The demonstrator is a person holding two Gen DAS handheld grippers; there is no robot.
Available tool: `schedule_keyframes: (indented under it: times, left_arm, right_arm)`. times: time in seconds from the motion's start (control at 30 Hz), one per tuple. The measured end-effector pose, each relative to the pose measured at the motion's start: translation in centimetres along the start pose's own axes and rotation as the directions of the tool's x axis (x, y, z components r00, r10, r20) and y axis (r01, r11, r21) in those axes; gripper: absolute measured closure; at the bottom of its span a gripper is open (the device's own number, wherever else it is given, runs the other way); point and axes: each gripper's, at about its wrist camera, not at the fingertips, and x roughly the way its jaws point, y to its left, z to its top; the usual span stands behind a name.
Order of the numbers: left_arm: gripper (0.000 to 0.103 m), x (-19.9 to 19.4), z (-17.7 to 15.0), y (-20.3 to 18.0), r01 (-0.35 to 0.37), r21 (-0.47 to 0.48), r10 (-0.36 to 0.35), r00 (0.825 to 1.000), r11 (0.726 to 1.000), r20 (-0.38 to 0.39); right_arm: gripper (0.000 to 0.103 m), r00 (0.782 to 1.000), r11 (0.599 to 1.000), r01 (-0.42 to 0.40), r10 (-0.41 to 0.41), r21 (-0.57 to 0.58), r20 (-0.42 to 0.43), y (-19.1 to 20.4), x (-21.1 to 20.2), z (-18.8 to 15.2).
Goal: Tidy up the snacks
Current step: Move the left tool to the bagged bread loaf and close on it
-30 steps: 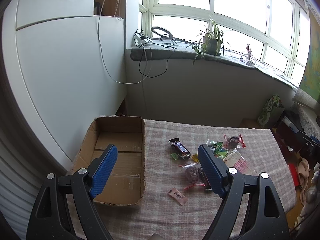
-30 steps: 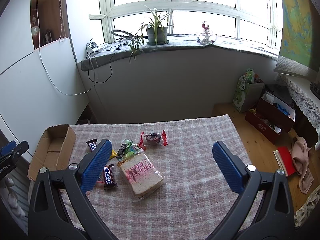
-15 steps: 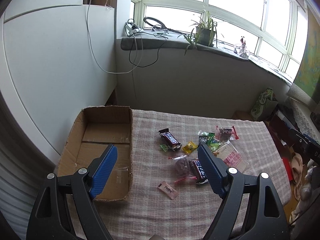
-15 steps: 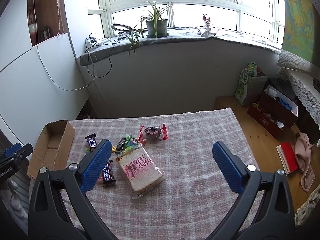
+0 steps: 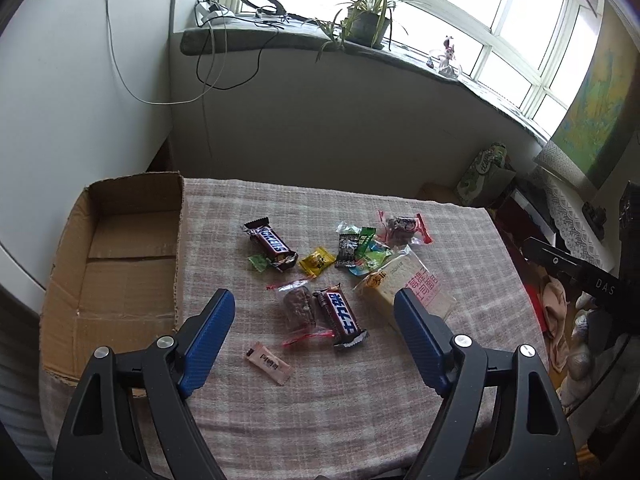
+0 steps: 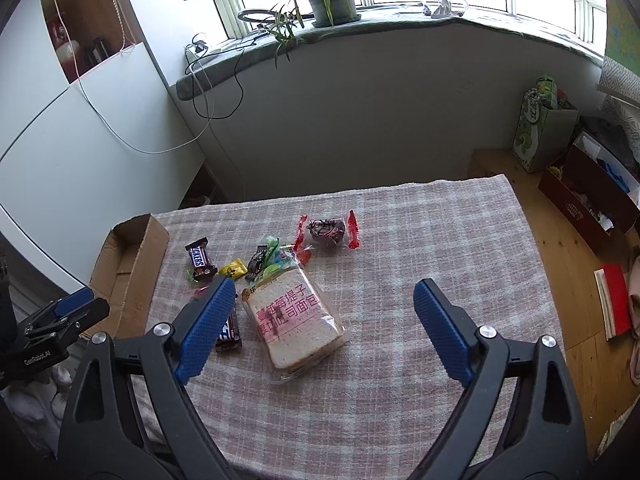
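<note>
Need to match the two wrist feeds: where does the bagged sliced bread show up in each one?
Left wrist: the bagged sliced bread lies right of centre on the checked cloth, partly behind the left gripper's right-hand finger.
Right wrist: the bread lies just left of centre, between the open fingers, nearer the left-hand one.
Shared landmark: the cardboard box, at the table's left edge in both views.

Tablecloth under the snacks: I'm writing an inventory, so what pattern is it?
The tablecloth is a faded pink-and-grey plaid; the right wrist view shows it best.
</note>
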Motion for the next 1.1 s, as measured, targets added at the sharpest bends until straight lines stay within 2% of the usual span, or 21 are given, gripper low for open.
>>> schedule_keyframes:
  times: [0.1, 0.17, 0.2, 0.27, 0.37, 0.5, 0.7, 0.87, 1.1]
  left_arm:
    - [0.027, 1.5, 0.2, -0.4, 0.071, -0.023, -0.073, 0.996, 0.997, -0.057]
    - [0.035, 2.7, 0.2, -0.9, 0.101, -0.028, -0.104, 0.990, 0.994, -0.094]
    - [0.036, 3.3, 0.1, -1.2, 0.121, -0.025, -0.123, 0.986, 0.992, -0.115]
    - [0.040, 4.7, -0.1, -1.9, 0.159, -0.016, -0.160, 0.974, 0.987, -0.161]
    - [0.046, 6.4, -0.4, -3.1, 0.203, -0.024, -0.203, 0.955, 0.979, -0.215]
    - [0.053, 8.7, -1.1, -4.2, 0.253, -0.082, -0.266, 0.921, 0.964, -0.284]
    - [0.059, 12.1, -2.5, -5.3, 0.275, -0.175, -0.321, 0.877, 0.946, -0.358]
    - [0.064, 14.0, -2.5, -5.1, 0.257, -0.241, -0.334, 0.866, 0.936, -0.372]
    - [0.071, 15.4, -2.7, -5.4, 0.241, -0.236, -0.320, 0.861, 0.941, -0.396]
  right_arm:
    - [0.010, 0.993, 0.996, -0.086, 0.087, 0.022, -0.083, -0.6, 2.1, 0.1]
    - [0.019, 0.980, 0.991, -0.132, 0.135, 0.029, -0.144, -0.8, 3.8, 0.0]
    - [0.021, 0.973, 0.988, -0.149, 0.151, 0.028, -0.175, -0.9, 4.8, 0.0]
    - [0.026, 0.959, 0.985, -0.170, 0.170, 0.020, -0.225, -1.0, 6.6, 0.0]
    - [0.027, 0.932, 0.976, -0.215, 0.212, 0.023, -0.294, -1.1, 8.9, 0.0]
    - [0.033, 0.897, 0.967, -0.252, 0.246, 0.031, -0.369, -1.2, 11.6, 0.2]
    - [0.036, 0.862, 0.961, -0.268, 0.268, 0.061, -0.430, -2.0, 14.0, 0.5]
    - [0.043, 0.833, 0.957, -0.280, 0.282, 0.078, -0.477, -2.5, 15.9, 0.3]
    - [0.052, 0.813, 0.951, -0.283, 0.308, 0.126, -0.495, -3.2, 17.2, -0.3]
